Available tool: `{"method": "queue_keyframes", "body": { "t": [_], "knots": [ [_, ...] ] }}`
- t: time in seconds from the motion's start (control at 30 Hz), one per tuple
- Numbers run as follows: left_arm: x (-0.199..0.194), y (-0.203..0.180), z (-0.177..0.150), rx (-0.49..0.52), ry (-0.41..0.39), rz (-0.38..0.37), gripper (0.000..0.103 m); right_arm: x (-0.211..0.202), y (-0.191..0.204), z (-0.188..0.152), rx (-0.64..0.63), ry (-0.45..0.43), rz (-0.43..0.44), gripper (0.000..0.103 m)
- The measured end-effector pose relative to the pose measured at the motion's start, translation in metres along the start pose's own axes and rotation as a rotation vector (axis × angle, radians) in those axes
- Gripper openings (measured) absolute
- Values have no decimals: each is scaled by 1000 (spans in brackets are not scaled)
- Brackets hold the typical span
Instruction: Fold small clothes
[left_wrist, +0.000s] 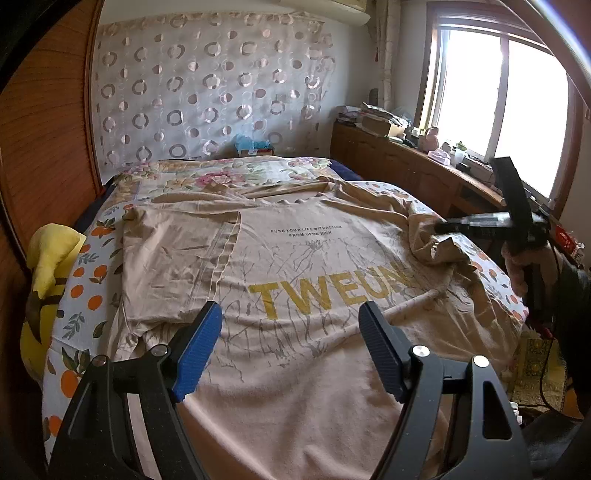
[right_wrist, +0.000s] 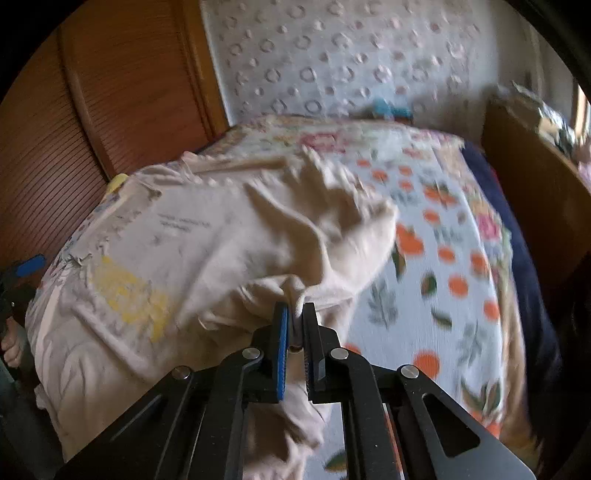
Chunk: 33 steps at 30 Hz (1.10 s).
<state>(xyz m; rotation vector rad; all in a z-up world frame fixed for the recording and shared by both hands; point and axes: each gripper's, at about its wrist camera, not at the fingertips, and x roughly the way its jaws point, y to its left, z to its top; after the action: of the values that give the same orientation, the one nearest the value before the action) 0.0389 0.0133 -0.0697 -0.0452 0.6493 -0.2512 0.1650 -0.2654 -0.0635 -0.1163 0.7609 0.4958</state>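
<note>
A: Item 1, beige cotton T-shirt w/ yellow block lettering (left_wrist: 295, 266). Where was it lodged?

B: It was spread print-up over the orange-and-flower patterned bedsheet (left_wrist: 88, 266), filling most of the bed. The far-left sleeve was already laid inward over the chest, prob. as the first fold.

A: Item 2, right gripper (right_wrist: 295, 317)?

B: It was clenched on a bunched piece of the shirt's right-side fabric, sleeve or side edge. Cloth was seen pinched betw. the blue pad and the black one, and lifted off the sheet, presumably so it could be carried inward to match the left fold.

A: Item 3, left gripper (left_wrist: 290, 317)?

B: It was released, jaws spread wide, nothing betw. them. It was held low over the lower part of the shirt, approx. under the lettering, perhaps in readiness to pin the cloth.

A: Not made out?

B: The right wrist view was blurred; small print was unreadable there. Which part of the garment was pinched couldn't be settled. The last letters were covered by the raised fold. The hem was cut off behind the left gripper.
</note>
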Motion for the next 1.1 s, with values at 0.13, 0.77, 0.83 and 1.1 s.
{"method": "queue_keyframes", "body": {
  "t": [0.13,0.77,0.83,1.1],
  "knots": [
    [1,0,-1,-1,4,0,77,-1,25,27,-80,-22,1,7],
    [3,5,-7,-11,22,4,77,34,61,41,-170,-25,-20,52],
    [3,5,-7,-9,21,3,77,31,57,27,-154,-7,-12,51],
    [7,0,-6,-3,29,0,77,39,59,-16,-121,70,1,32]
  ]
}}
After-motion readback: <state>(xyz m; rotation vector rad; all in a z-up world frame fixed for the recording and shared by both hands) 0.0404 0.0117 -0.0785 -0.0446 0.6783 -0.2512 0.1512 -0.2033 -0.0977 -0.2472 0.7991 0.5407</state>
